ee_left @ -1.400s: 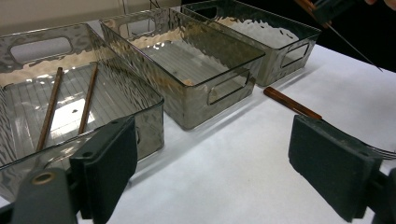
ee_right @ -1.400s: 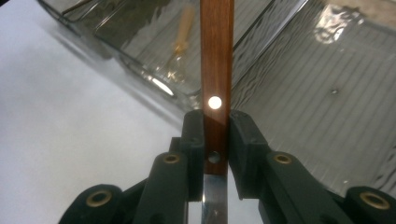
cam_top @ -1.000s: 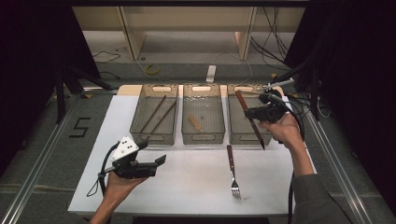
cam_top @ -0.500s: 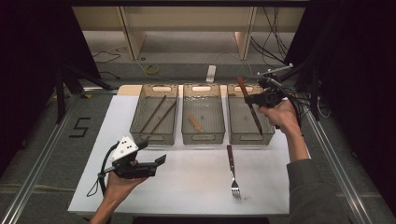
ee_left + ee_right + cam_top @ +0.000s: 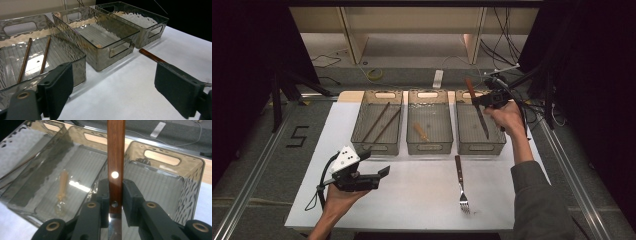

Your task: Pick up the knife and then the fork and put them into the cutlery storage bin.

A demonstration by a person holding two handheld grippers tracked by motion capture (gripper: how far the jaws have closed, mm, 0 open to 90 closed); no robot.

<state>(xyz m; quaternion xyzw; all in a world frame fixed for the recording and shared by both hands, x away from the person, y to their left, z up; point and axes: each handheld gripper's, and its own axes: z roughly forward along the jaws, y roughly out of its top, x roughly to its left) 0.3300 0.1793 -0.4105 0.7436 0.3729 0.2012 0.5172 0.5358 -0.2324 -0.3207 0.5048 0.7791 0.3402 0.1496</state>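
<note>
Right gripper [image 5: 486,100], jaws clamped on the wooden-handled steel knife [image 5: 477,107], hovers above the right-hand clear plastic bin [image 5: 498,146]; next, lower and release.

three bins stand side by side at the far part of the bench [image 5: 422,200]. the left bin [image 5: 377,145] holds two sticks [image 5: 381,122], the middle bin [image 5: 429,145] a spoon [image 5: 421,132]. the knife [image 5: 477,107] hangs over the right bin [image 5: 480,146]. a fork [image 5: 460,184] lies on the bench before the gap between middle and right bins.
</note>
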